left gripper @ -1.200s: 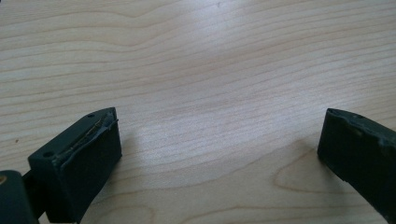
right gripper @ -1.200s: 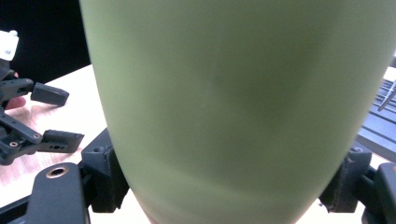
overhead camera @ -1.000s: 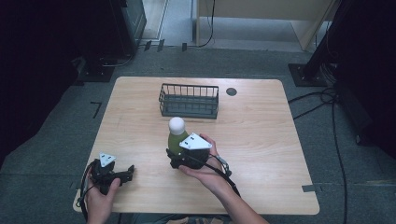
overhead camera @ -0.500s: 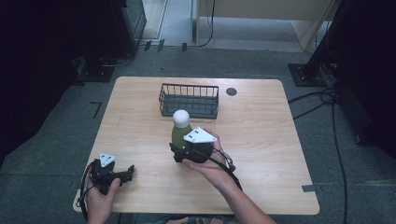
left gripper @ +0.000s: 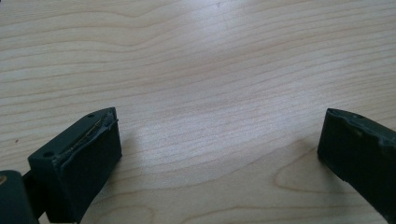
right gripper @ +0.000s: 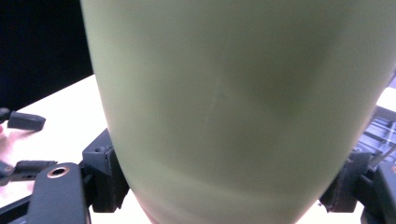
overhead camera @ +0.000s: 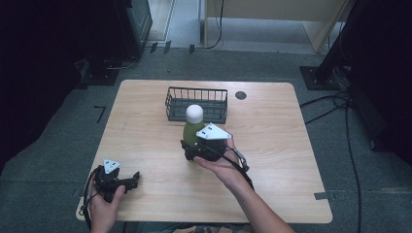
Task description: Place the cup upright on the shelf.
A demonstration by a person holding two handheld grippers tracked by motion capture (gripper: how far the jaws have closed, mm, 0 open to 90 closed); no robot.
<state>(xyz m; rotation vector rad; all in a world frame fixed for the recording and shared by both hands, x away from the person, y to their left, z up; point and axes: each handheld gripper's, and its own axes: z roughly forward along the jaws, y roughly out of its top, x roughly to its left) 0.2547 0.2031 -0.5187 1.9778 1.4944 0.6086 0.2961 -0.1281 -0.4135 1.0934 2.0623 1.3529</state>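
One green bottle [overhead camera: 190, 137] with a round white cap [overhead camera: 194, 113] is the thing in hand, and it sits clamped in the right claw [overhead camera: 194, 151] near the middle of the bench [overhead camera: 272, 160], just in front of the wire basket [overhead camera: 197, 103]. In the right gripper view the pale green body [right gripper: 233, 107] bulges between both black jaws, whose pads press its sides, so the grip looks firm and low on the bottle. I judge this to be the carrying step: the bottle is grasped and apparently lifted clear of the wood, with the basket the likely destination.

The next move calls for raising the base above the basket's rim, keeping the bottle upright, then lowering it inside before letting go.

The left claw [overhead camera: 130, 180] rests near the bench's front left corner, jaws spread wide and holding nothing; in the left gripper view only wood grain lies between its pads [left gripper: 88, 161].

The bottle looks smooth, matte and rounded, probably plastic. The basket is dark, thin wire, rectangular and open-topped. The bench is pale laminate with a wavy grain.
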